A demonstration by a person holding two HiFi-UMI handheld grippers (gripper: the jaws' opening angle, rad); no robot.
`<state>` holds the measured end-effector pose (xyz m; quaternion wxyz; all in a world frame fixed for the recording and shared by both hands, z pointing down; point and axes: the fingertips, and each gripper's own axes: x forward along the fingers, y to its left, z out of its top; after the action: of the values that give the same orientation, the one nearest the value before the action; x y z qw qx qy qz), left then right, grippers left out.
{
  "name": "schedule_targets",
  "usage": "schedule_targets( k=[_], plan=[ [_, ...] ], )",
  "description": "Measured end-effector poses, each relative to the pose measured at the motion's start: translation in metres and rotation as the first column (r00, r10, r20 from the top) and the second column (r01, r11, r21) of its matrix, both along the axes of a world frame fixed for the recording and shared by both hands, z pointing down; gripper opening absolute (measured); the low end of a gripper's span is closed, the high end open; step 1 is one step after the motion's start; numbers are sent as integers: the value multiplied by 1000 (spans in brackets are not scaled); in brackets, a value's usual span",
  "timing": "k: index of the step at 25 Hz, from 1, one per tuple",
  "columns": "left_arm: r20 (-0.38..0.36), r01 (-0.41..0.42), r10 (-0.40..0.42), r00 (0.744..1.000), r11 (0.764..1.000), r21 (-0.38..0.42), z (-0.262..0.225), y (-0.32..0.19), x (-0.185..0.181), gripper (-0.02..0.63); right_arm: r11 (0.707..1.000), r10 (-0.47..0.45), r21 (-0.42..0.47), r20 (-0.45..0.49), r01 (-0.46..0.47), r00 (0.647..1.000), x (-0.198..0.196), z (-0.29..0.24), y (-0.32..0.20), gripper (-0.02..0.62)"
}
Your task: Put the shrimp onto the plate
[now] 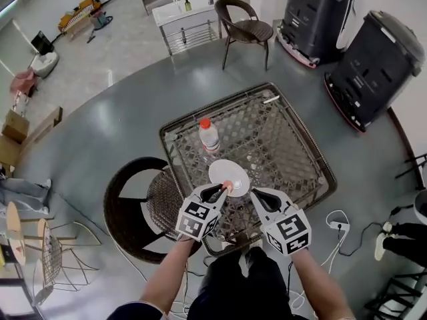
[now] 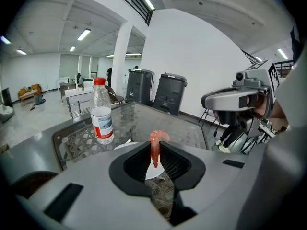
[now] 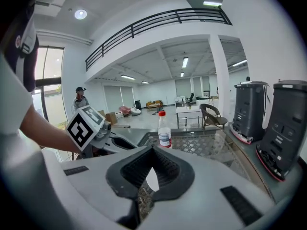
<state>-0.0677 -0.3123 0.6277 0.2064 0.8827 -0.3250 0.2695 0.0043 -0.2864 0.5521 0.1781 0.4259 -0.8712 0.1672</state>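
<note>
Nearest the head camera are the person's two forearms, each carrying a gripper over the 6 o'clock edge of the glass-over-wicker tabletop. In the left gripper, the fingers are clamped on the shrimp. That gripper's own view shows the black fingers pressed against both sides of the orange shrimp. Its curled end pokes out above the fingertips at 12 o'clock, and its thin end hangs down between the pads toward 6 o'clock.

From the head view, the shrimp sits over the 7 o'clock rim of the white plate, still pinched and not released. Whether it touches the plate cannot be told. Part of the plate shows pale beyond the left gripper's fingers.

At about 5 o'clock from the plate, just beside it, is the right gripper. In its own view the fingertips are drawn together with nothing between them, and only a sliver of plate shows lower in the gap.

A clear bottle with a red cap stands upright at 11 o'clock from the plate, near it but apart. A dark wicker chair is tucked at the tabletop's 8 o'clock corner.
</note>
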Motion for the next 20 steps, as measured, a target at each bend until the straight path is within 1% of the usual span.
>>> schedule_targets(
  k=[7,11,16,20],
  plan=[
    [68,-75,80,994,995,-70,55,-24,6,64,993,95,-65,-13,-96,995,8,25,-7,5],
    [101,-109,118,988,990,-87,74,-34,11,64,985,143,-92,-13,-144,990,12,37,-10,5],
    [172,-152,169,971,982,-109,92,-44,19,64,975,187,-121,-11,-187,982,16,48,-14,5],
    [227,-178,210,951,972,-154,106,-47,23,64,967,214,-137,-8,-213,977,20,54,-17,5]
  ],
)
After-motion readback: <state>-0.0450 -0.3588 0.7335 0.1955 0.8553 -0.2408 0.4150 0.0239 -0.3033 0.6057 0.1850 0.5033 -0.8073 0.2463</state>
